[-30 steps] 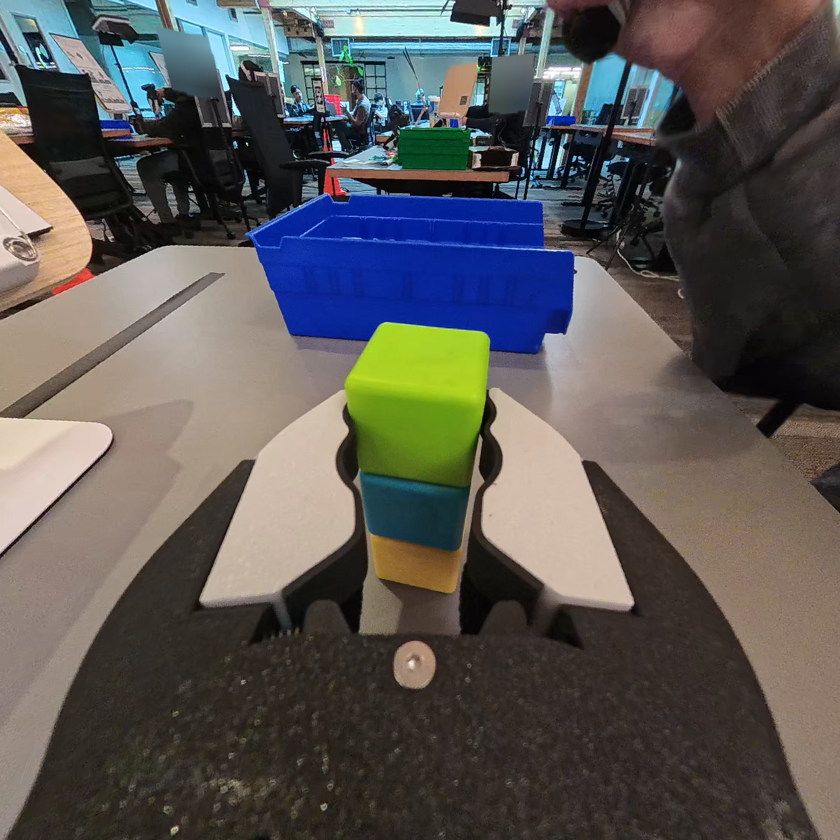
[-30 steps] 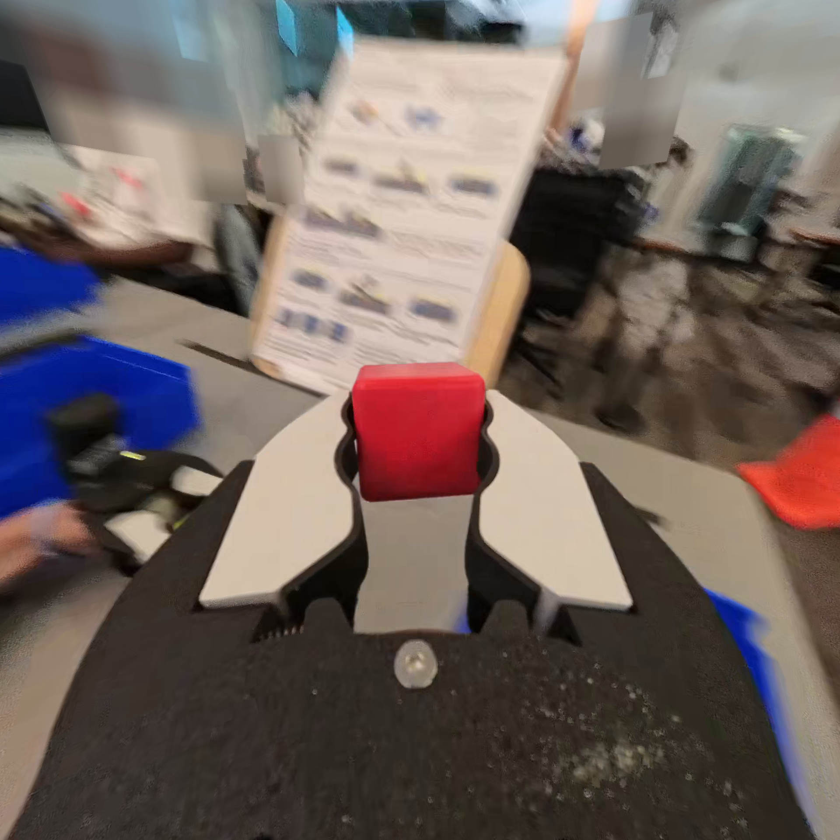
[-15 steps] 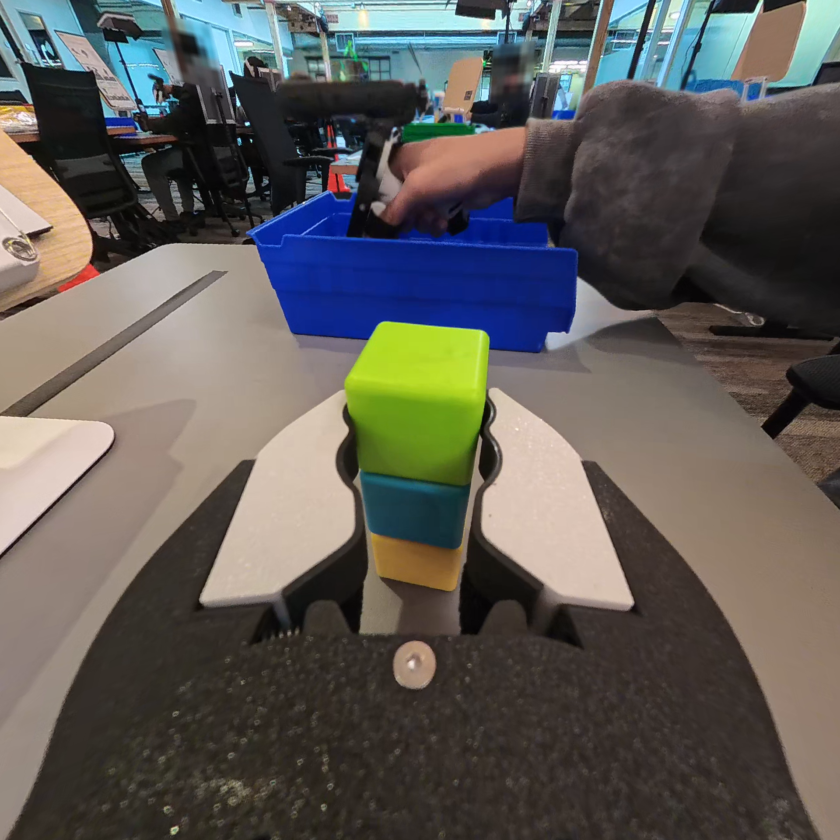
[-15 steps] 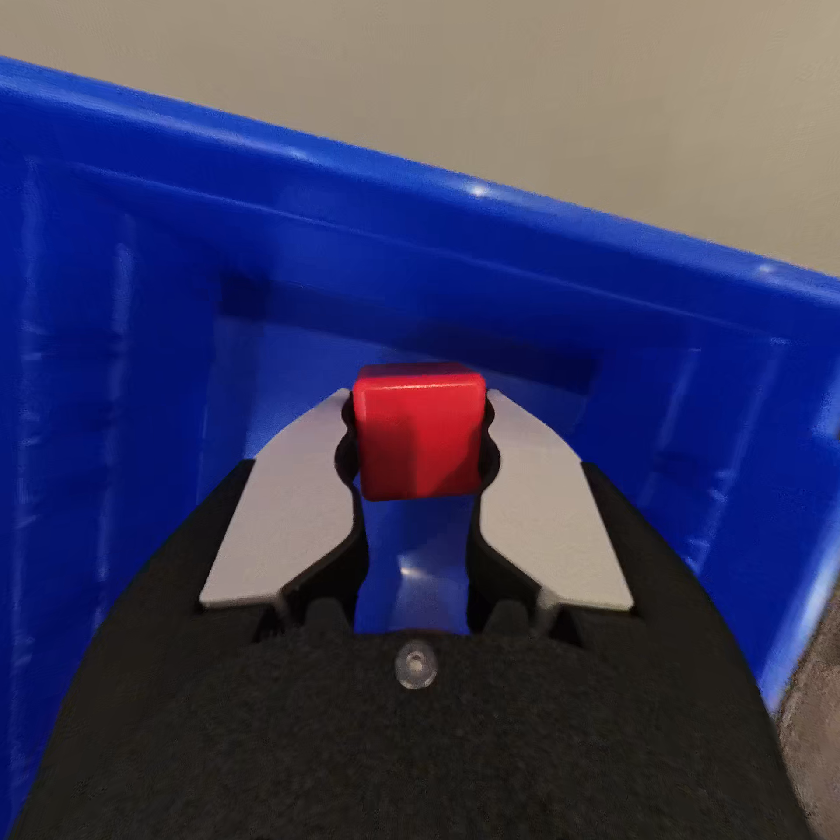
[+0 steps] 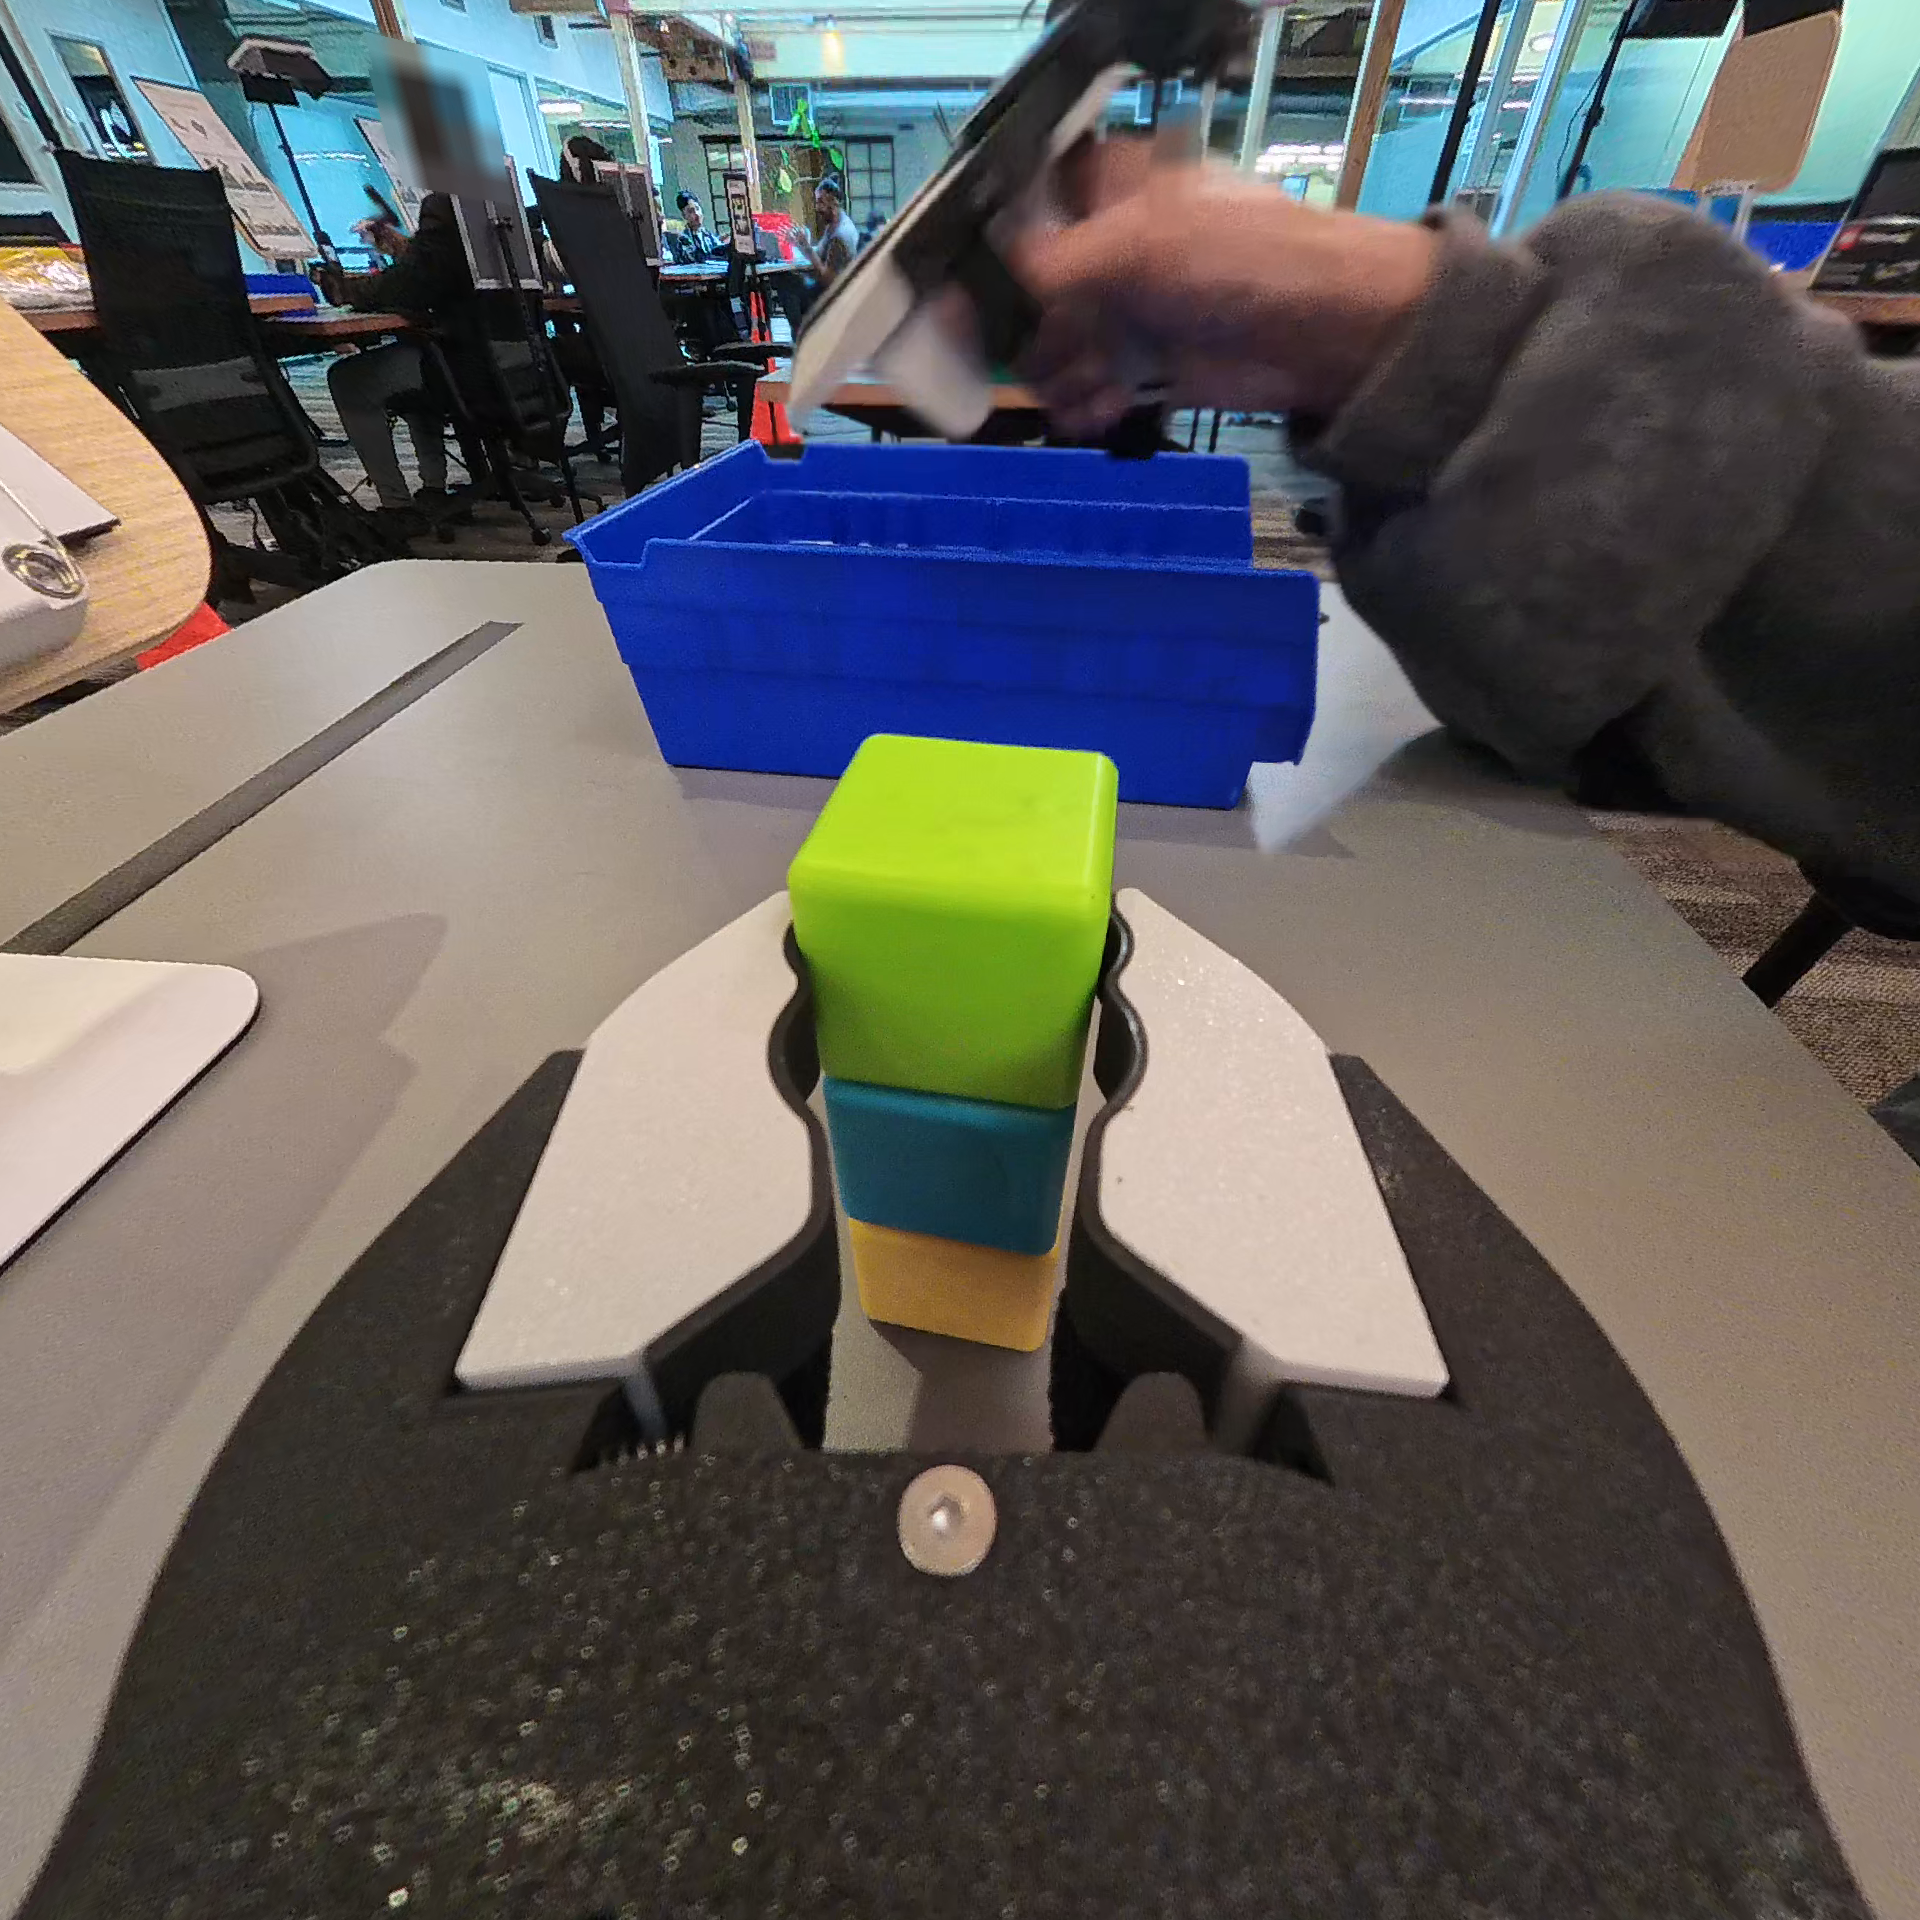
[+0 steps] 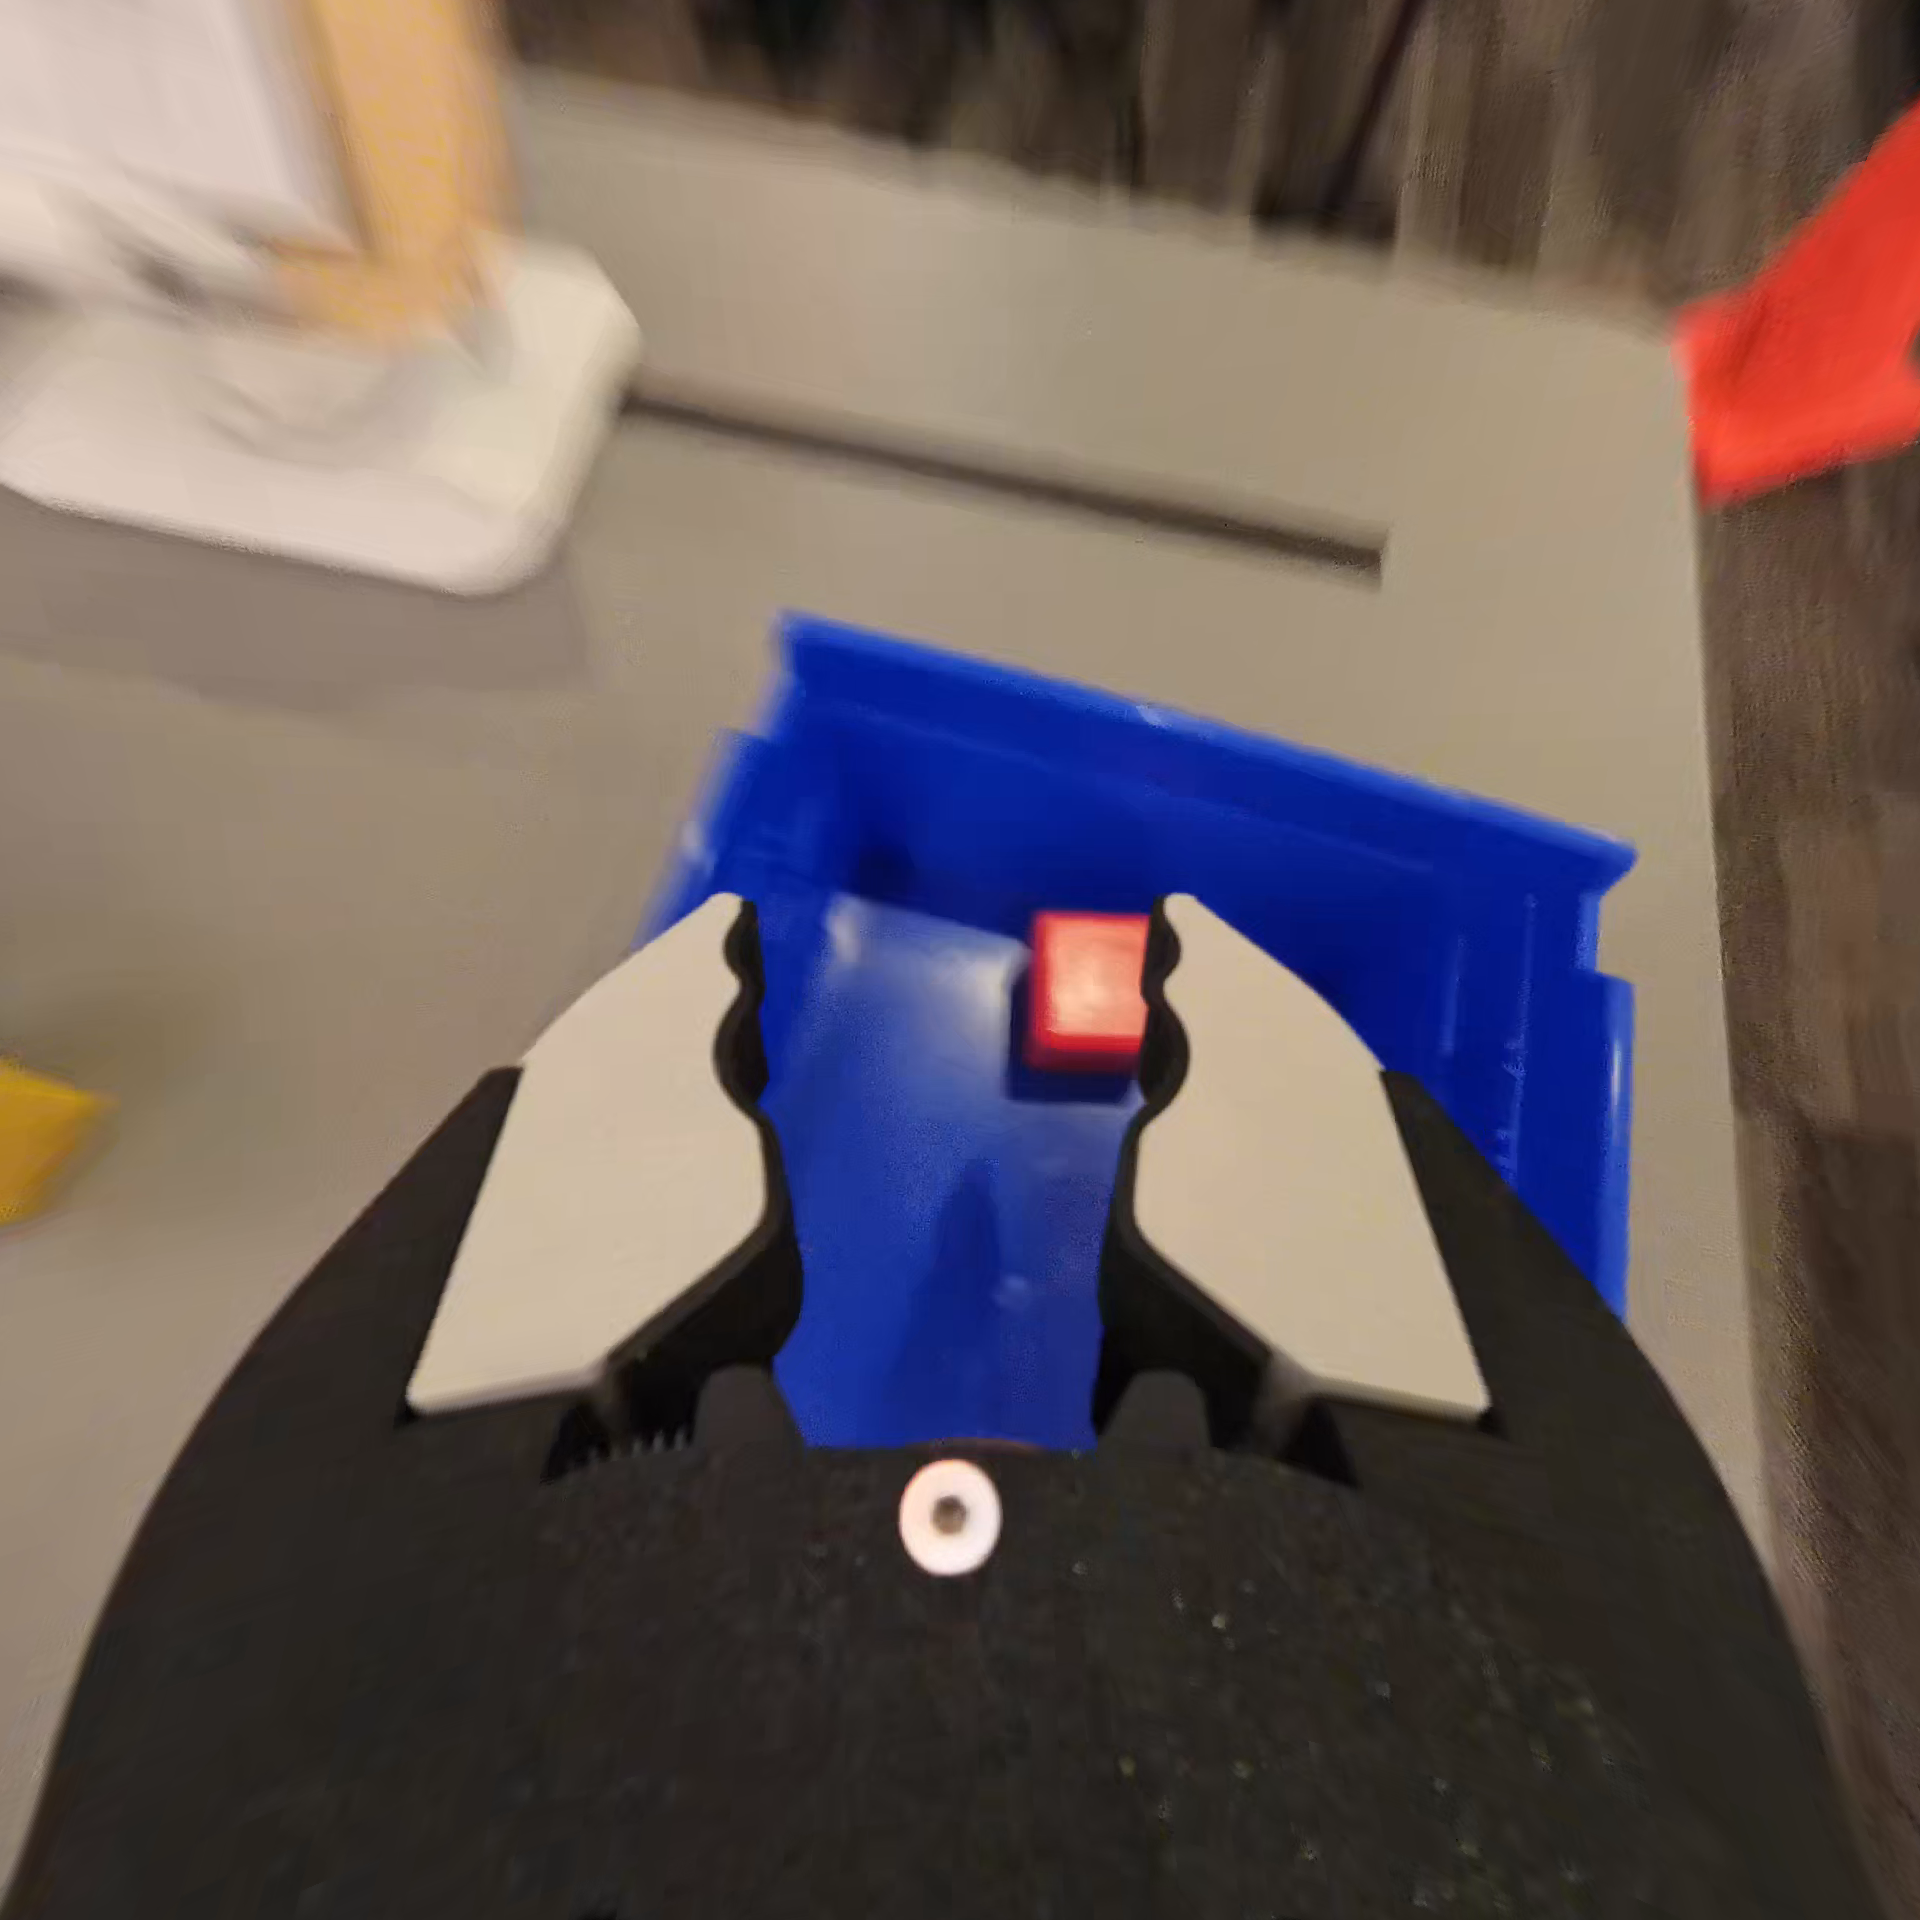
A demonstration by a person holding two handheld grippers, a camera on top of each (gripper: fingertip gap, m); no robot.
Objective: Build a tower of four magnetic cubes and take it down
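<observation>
The left gripper [image 5: 951,971] is pressed against the lime-green cube [image 5: 954,914], its matte white finger plates with scalloped black inner edges bearing on the cube's two side faces. That cube tops a three-cube tower: a teal cube [image 5: 948,1169] sits directly beneath it and a yellow cube [image 5: 951,1294] forms the base on the smooth grey table [image 5: 416,831]. All three are smooth plastic blocks with rounded edges, and the tower's long axis stands upright, centred in the gap between the fingers. The right gripper [image 6: 951,935] is spread wide with nothing between its fingers; it hovers above the blue plastic bin [image 6: 1351,831], a ribbed, rectangular tray with stepped walls. The red cube [image 6: 1086,992] lies flat on the bin floor near the far wall, one square face up, below and just inside the tip of the gripper's right-hand finger (no contact is visible). In the left wrist view the same bin stands on the table beyond the tower, and the person's hand [image 5: 1195,291], in a grey fleece sleeve [image 5: 1621,468], holds the right gripper tilted above it, blurred.
</observation>
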